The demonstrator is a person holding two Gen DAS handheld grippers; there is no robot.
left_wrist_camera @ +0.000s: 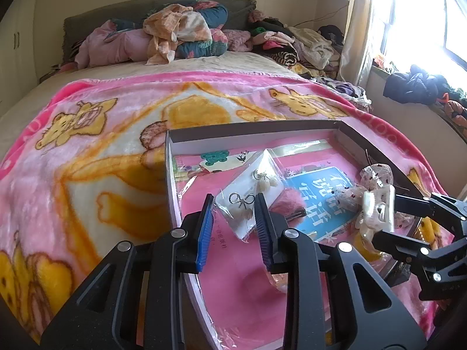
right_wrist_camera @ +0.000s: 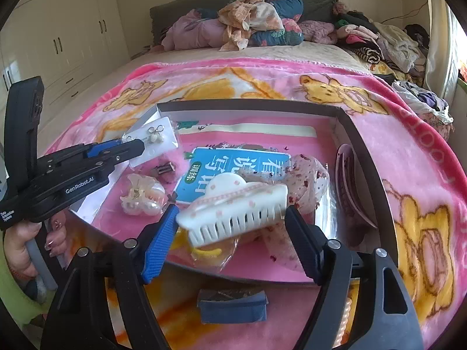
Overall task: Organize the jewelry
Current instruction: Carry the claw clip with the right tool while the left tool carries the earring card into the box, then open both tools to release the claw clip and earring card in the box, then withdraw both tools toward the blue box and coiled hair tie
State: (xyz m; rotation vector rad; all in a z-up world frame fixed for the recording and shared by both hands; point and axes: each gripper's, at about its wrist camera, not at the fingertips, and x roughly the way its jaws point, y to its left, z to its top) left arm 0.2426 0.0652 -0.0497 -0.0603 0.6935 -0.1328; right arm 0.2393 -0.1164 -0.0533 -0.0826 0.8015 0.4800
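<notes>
A shallow box (left_wrist_camera: 251, 129) (right_wrist_camera: 367, 134) with a pink lining lies on the bed. My left gripper (left_wrist_camera: 233, 201) (right_wrist_camera: 140, 145) is shut on a clear packet with an earring card (left_wrist_camera: 254, 192) (right_wrist_camera: 154, 143), held over the box's left part. My right gripper (right_wrist_camera: 230, 213) (left_wrist_camera: 388, 213) is shut on a big white claw hair clip (right_wrist_camera: 233, 207) (left_wrist_camera: 376, 210), held over the box's near edge. A blue booklet (right_wrist_camera: 233, 169) (left_wrist_camera: 324, 195) lies in the box.
In the box lie a pearly claw clip (right_wrist_camera: 143, 195), a small dark clip (right_wrist_camera: 163, 170), a speckled bow (right_wrist_camera: 306, 180) and a pink clip (right_wrist_camera: 347, 180). A dark blue clip (right_wrist_camera: 233, 306) lies on the pink blanket (left_wrist_camera: 102, 151) before the box. Piled clothes (right_wrist_camera: 256, 20) at the headboard.
</notes>
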